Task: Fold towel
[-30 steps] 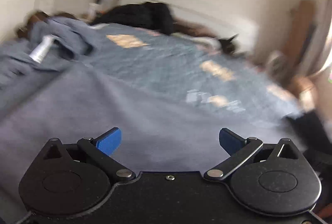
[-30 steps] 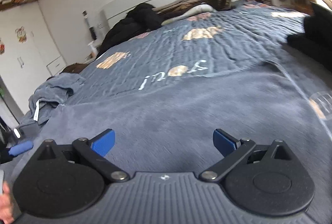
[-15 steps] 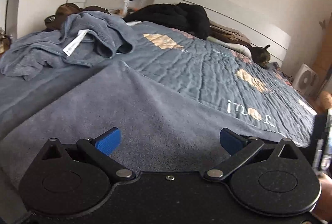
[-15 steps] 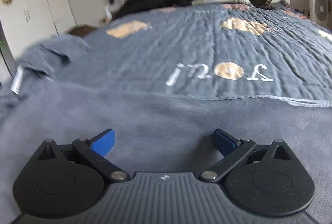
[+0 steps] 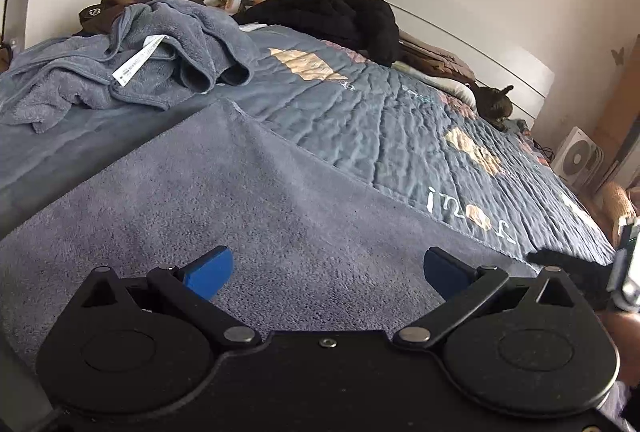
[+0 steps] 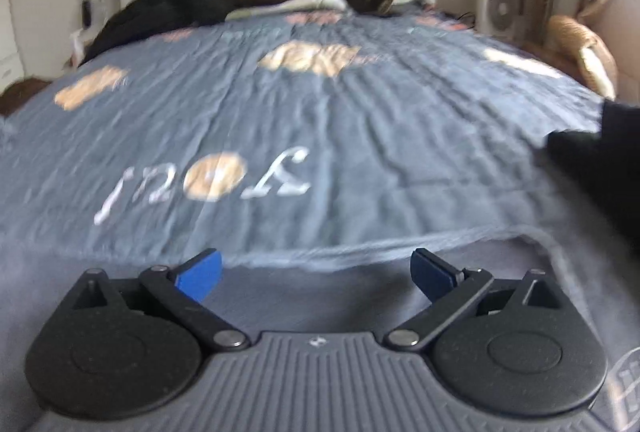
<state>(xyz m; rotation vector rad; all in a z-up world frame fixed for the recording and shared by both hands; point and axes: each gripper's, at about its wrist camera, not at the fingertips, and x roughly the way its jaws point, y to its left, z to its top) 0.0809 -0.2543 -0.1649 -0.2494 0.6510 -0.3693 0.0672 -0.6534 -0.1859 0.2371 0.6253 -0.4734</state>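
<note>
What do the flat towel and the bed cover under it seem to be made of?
The towel looks like soft terry or plush microfibre: a matte grey, nubby pile with a stitched hem. The cover looks like quilted woven cloth, perhaps cotton: smooth, puckered along stitch lines, with tan patches and white lettering. The exact fibres cannot be told.

Quilt [image 5: 380, 128] on the bed: white stitched lettering [image 5: 468, 212], seen upside down ahead and to the right of the left gripper [image 5: 326, 270]; one letter filled in tan. Same lettering [image 6: 204, 180] lies straight ahead of the right gripper [image 6: 316, 272], beyond the towel's far edge; reads roughly "you" plus one or two more strokes, blurred, uncertain.

White care label [image 5: 138, 60] on the crumpled grey towel [image 5: 132, 68], far ahead-left of the left gripper: dark print, too small to read.

Pale round emblem [image 6: 630, 376] at the lower right edge of the right view: unreadable.
</note>
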